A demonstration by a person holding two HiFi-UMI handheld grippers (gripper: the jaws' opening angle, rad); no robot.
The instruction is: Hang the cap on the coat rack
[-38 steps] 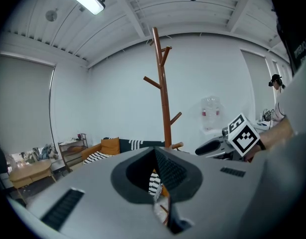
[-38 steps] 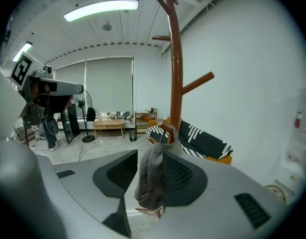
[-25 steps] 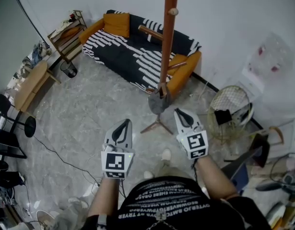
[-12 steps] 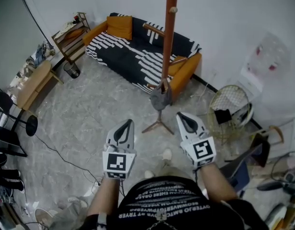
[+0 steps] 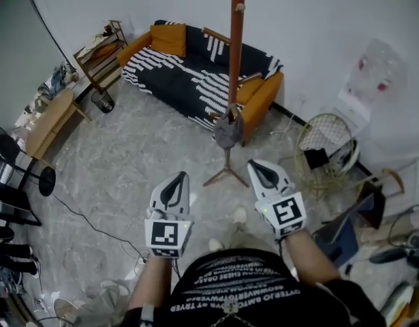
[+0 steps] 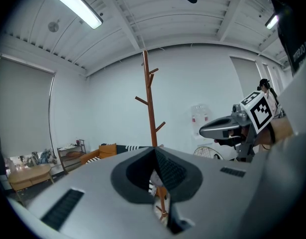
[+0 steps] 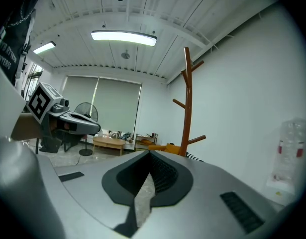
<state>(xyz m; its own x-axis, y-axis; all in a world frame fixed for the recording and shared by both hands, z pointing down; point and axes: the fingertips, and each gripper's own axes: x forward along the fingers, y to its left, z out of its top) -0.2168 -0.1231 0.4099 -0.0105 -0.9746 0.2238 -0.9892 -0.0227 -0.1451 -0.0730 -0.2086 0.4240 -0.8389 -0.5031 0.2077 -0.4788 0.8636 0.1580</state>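
Observation:
A tall brown wooden coat rack (image 5: 235,60) stands on the marble floor in front of the sofa. A grey cap (image 5: 227,133) hangs low on its pole, just above the splayed feet. Both grippers are held close to the person's body, short of the rack and apart from the cap. My left gripper (image 5: 175,178) is shut with nothing in it. My right gripper (image 5: 254,165) is also shut and empty. The left gripper view shows the coat rack (image 6: 150,108) ahead, its own jaws closed (image 6: 155,152), and the right gripper (image 6: 217,129) off to the right. The right gripper view shows the coat rack (image 7: 186,103).
An orange and black-striped sofa (image 5: 195,67) stands against the wall behind the rack. A wire basket (image 5: 325,148) and clutter sit at the right. A wooden shelf (image 5: 97,50), a low table (image 5: 49,121) and a cable (image 5: 86,220) lie at the left.
Both grippers have drawn back a little from the rack, widening the gap to the cap. The cap stays hanging on the pole.

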